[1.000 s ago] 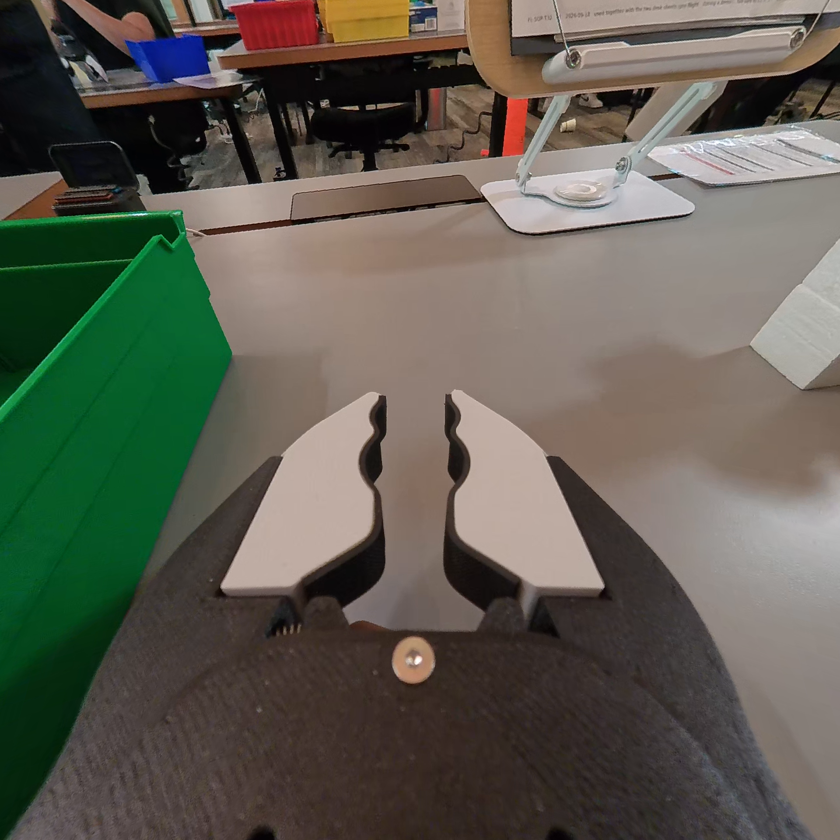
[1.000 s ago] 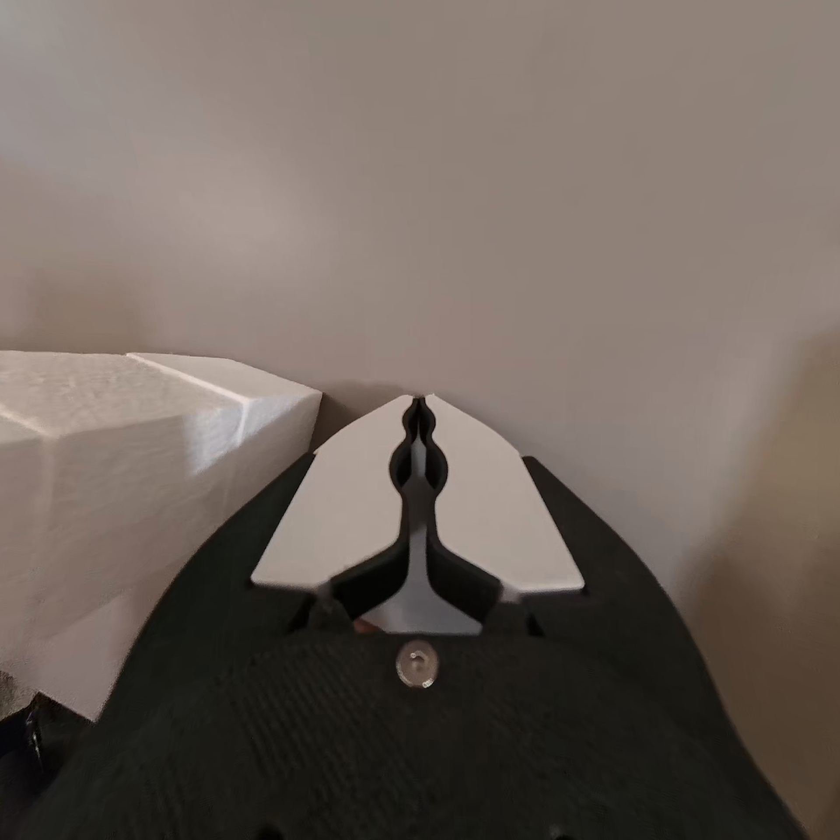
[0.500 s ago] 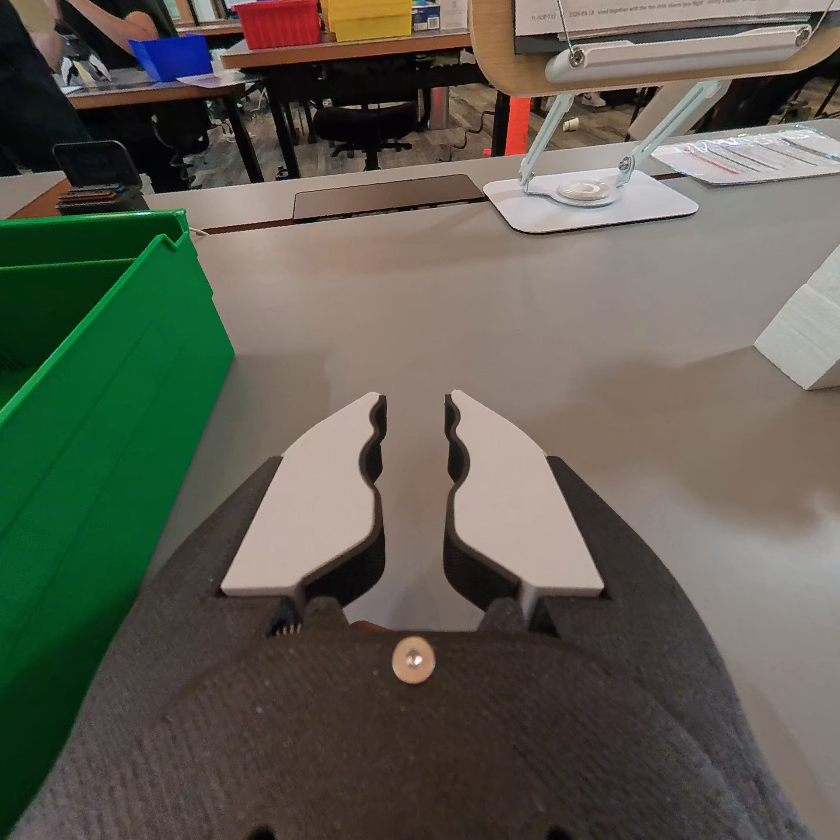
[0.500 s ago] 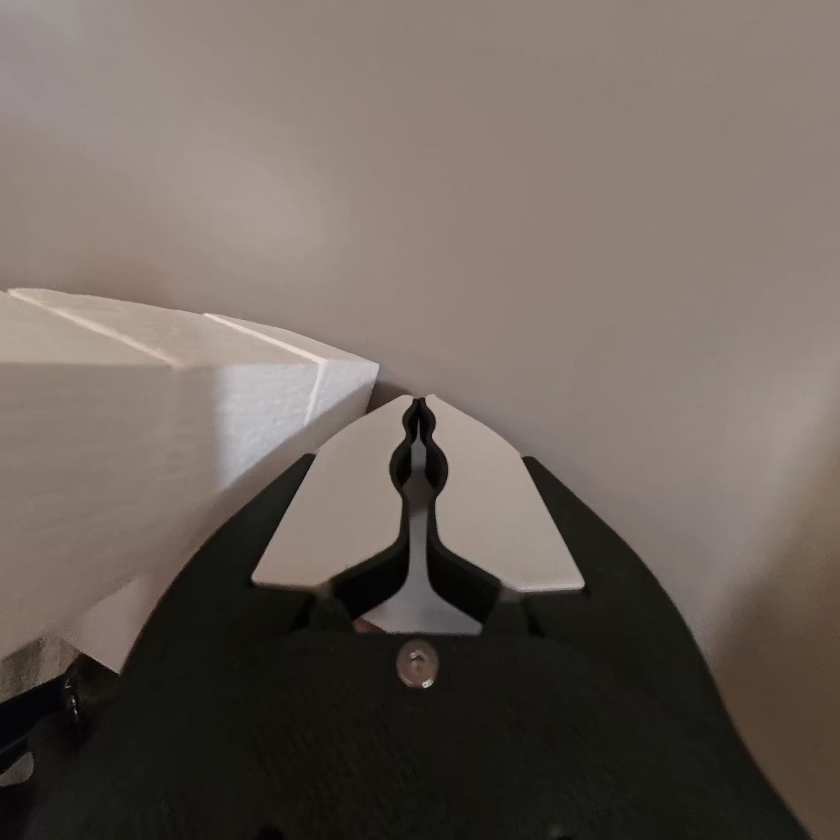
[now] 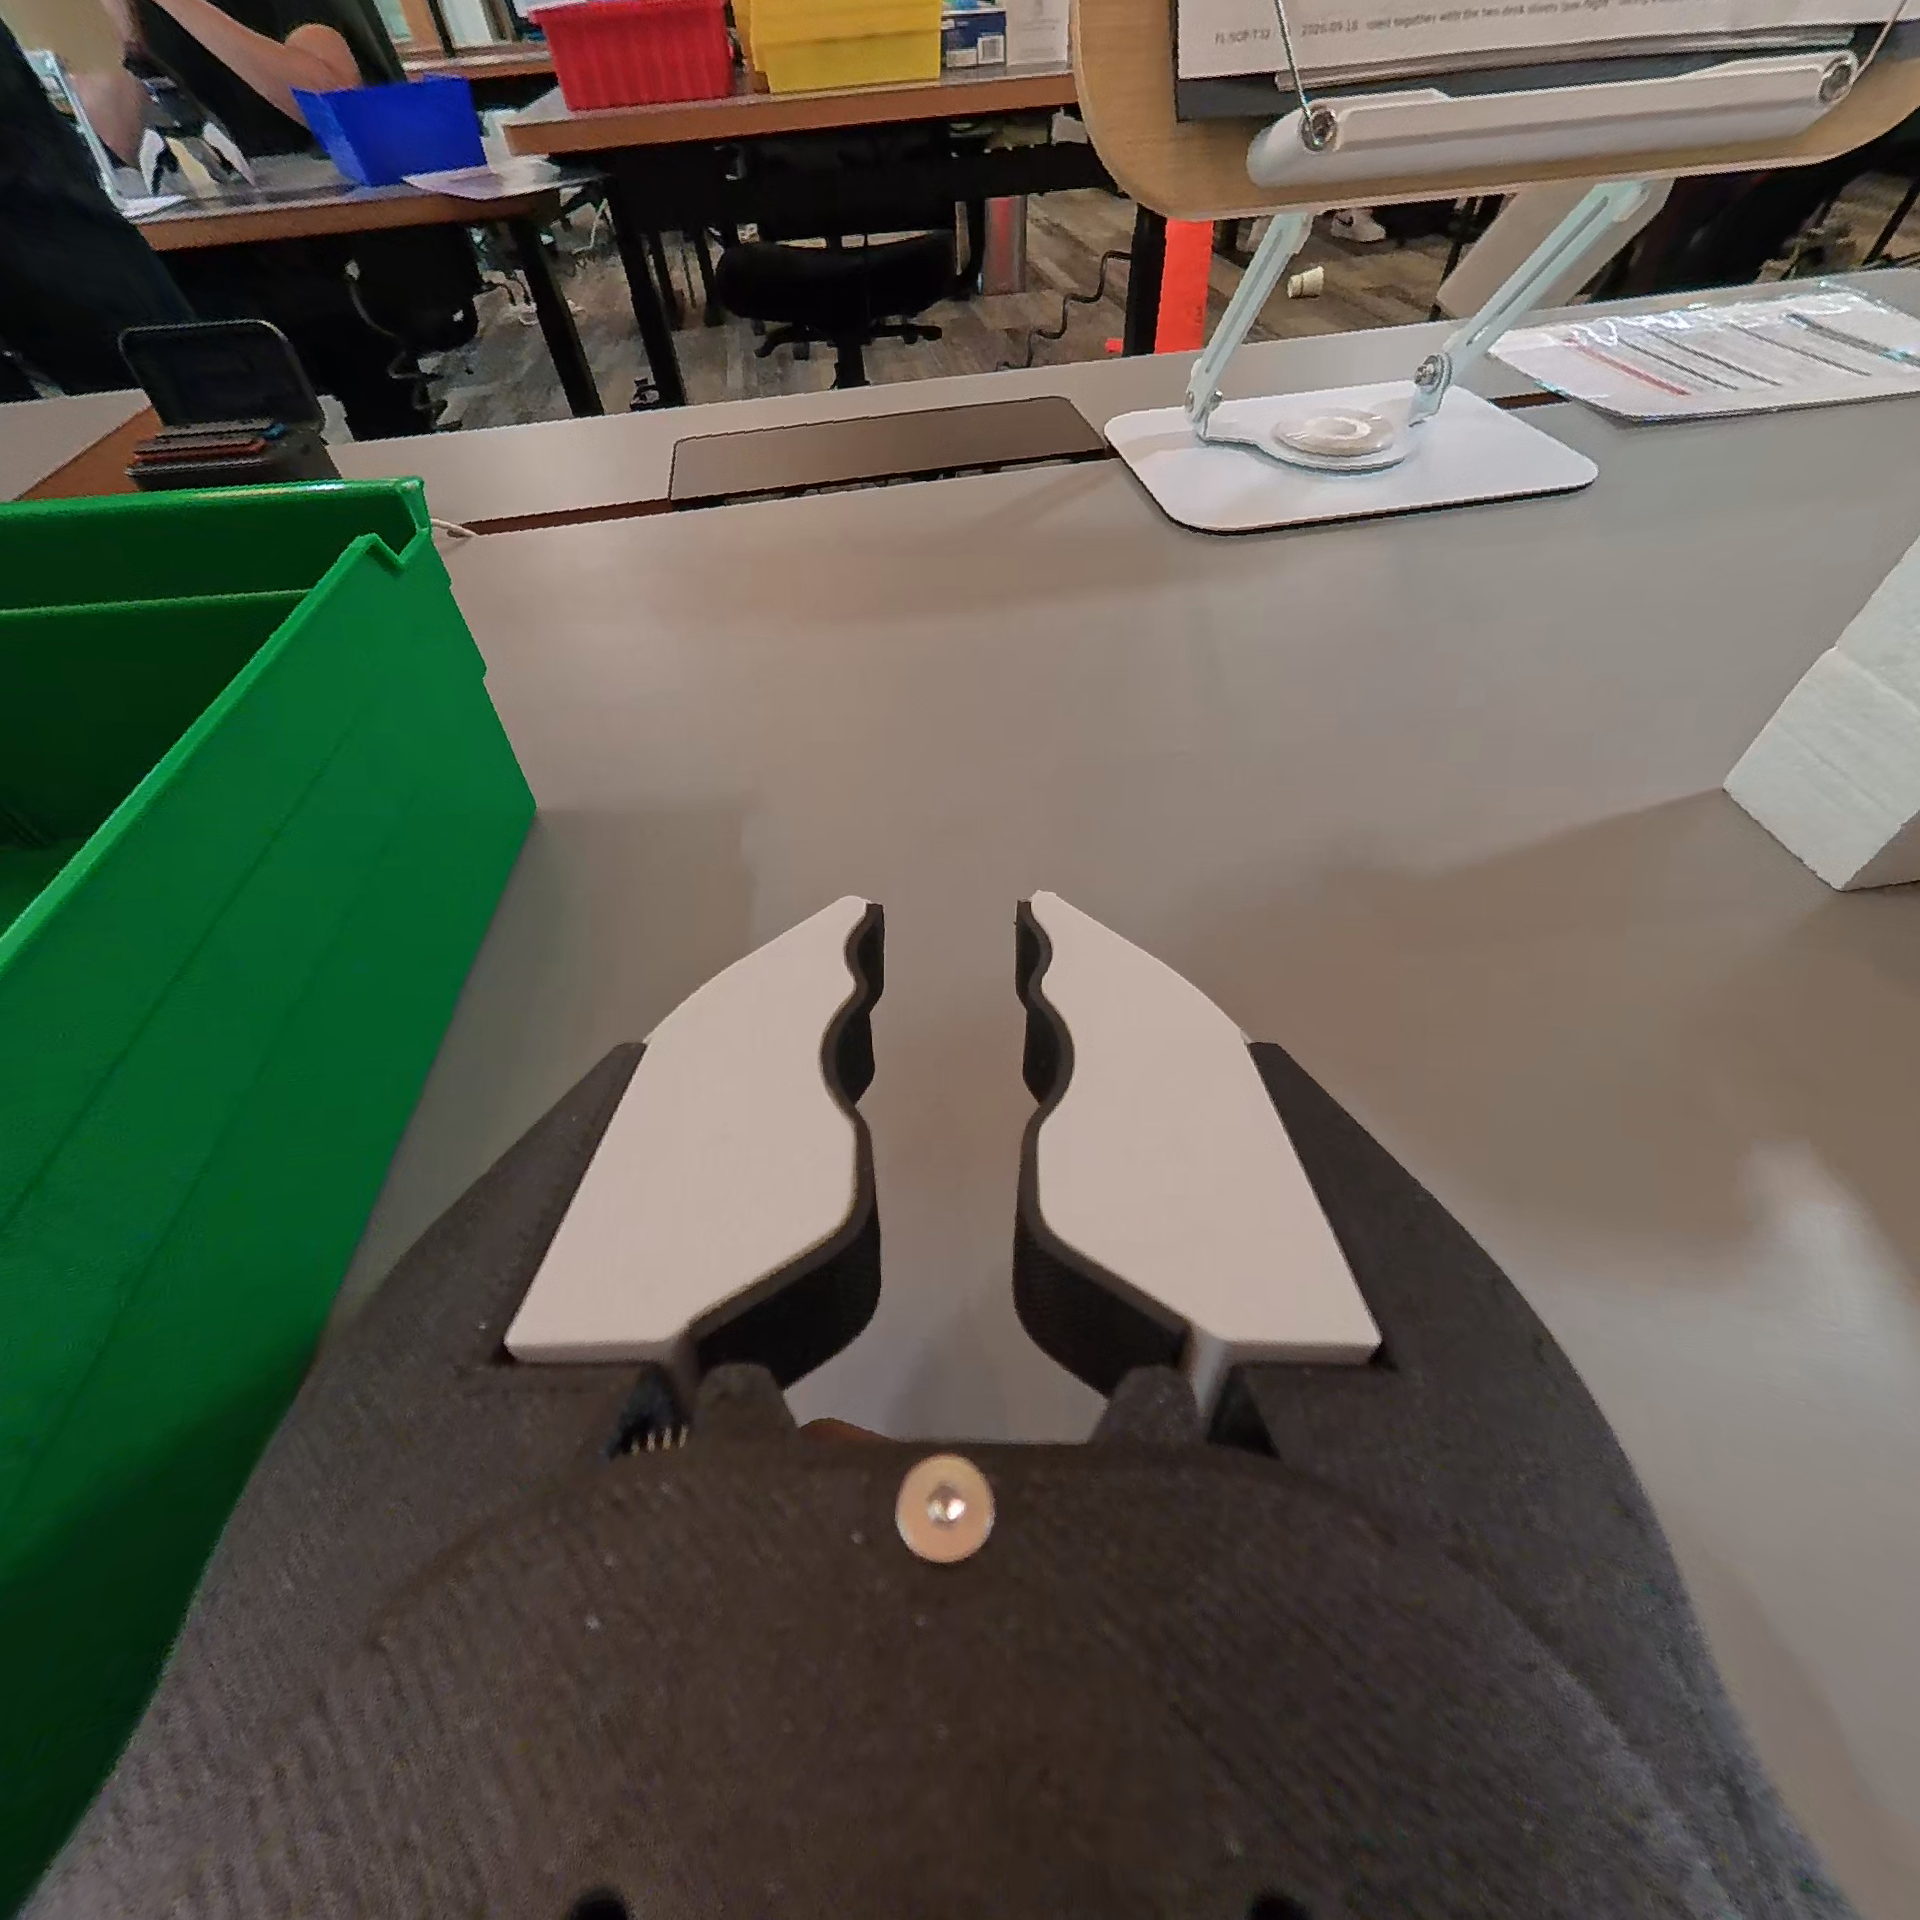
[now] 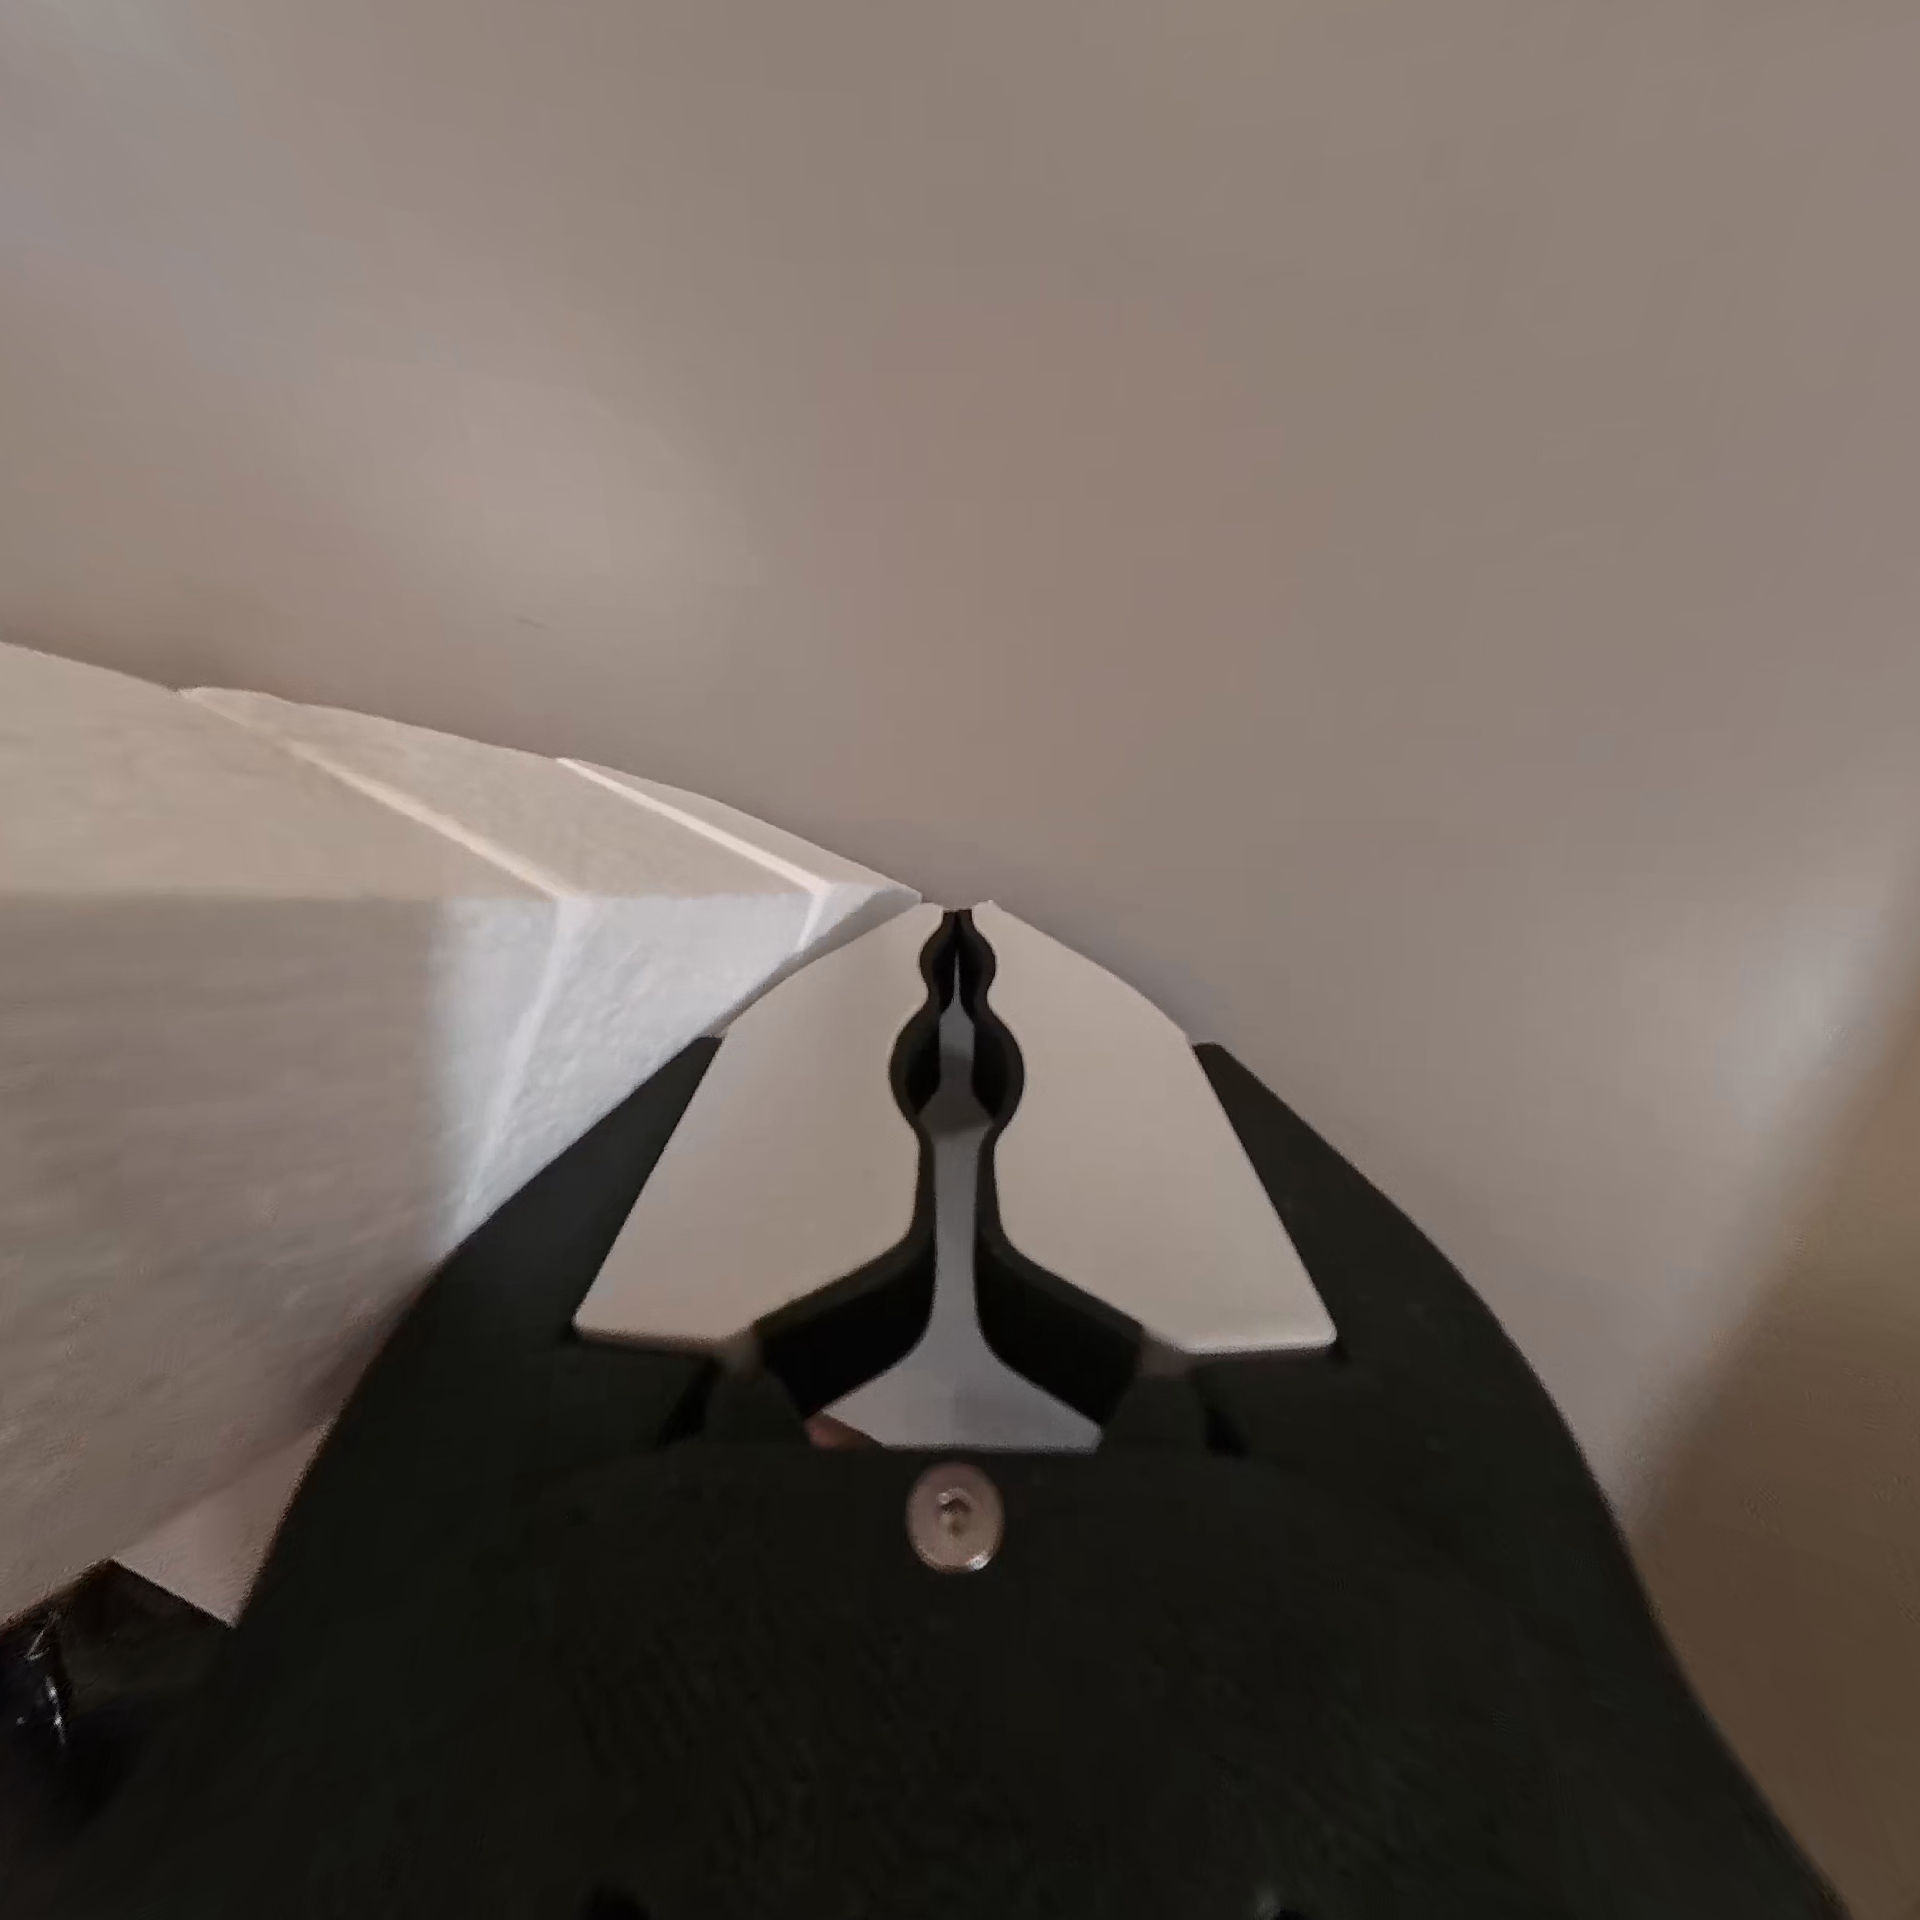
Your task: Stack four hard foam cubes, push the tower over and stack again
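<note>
My left gripper (image 5: 948, 914) is open and empty, low over the grey table (image 5: 1039, 727). A green plastic bin (image 5: 208, 883) stands close on its left. A white foam block (image 5: 1839, 769) lies at the far right of the left wrist view. My right gripper (image 6: 961, 914) is shut with nothing between its fingers, pointed down at the grey table (image 6: 1143, 416). The white foam block (image 6: 312, 1039) fills the left of the right wrist view, right against the gripper's left finger; I cannot tell if they touch.
A white stand base (image 5: 1351, 457) with metal arms holds a wooden board (image 5: 1455, 104) at the back. A plastic-covered sheet (image 5: 1714, 353) lies at the back right. A dark case (image 5: 218, 416) sits behind the bin. Other tables, coloured bins and a person are beyond. About 35 cm separates my left fingertips from my right.
The foam block has grown larger and shifted right in the right wrist view, up to the gripper's left finger. The left gripper has barely moved and stays open.
</note>
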